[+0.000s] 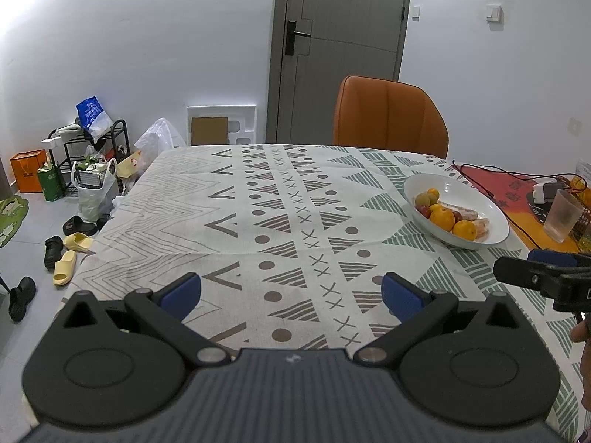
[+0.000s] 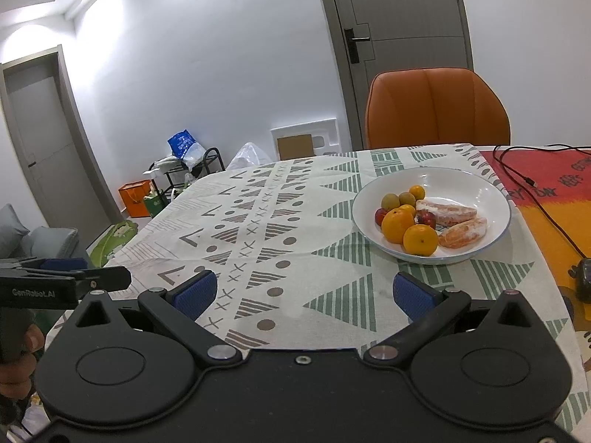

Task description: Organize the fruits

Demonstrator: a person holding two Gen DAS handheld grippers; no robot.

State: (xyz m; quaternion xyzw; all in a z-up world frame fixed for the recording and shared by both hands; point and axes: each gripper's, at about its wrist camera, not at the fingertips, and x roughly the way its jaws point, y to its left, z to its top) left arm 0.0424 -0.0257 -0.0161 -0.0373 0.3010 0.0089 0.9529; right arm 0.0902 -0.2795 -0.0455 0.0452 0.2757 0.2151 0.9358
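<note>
A white bowl [image 2: 480, 188] sits on the patterned tablecloth [image 2: 295, 229], holding oranges [image 2: 397, 225], two kiwis [image 2: 390, 200], small red fruits [image 2: 426, 217] and peeled citrus segments [image 2: 445, 212]. The bowl also shows in the left wrist view [image 1: 476, 199], at the table's right. My right gripper [image 2: 304, 293] is open and empty, low over the cloth in front of the bowl. My left gripper [image 1: 291, 295] is open and empty over the cloth, left of the bowl. Each gripper shows at the edge of the other's view.
An orange chair [image 2: 437, 109] stands behind the table. A red-orange mat [image 2: 546, 199] with a black cable [image 2: 517, 175] lies right of the bowl. A plastic cup [image 1: 561, 216] and a small white box [image 1: 543, 190] sit at the right. Shoes and bags clutter the floor [image 1: 70, 221] at left.
</note>
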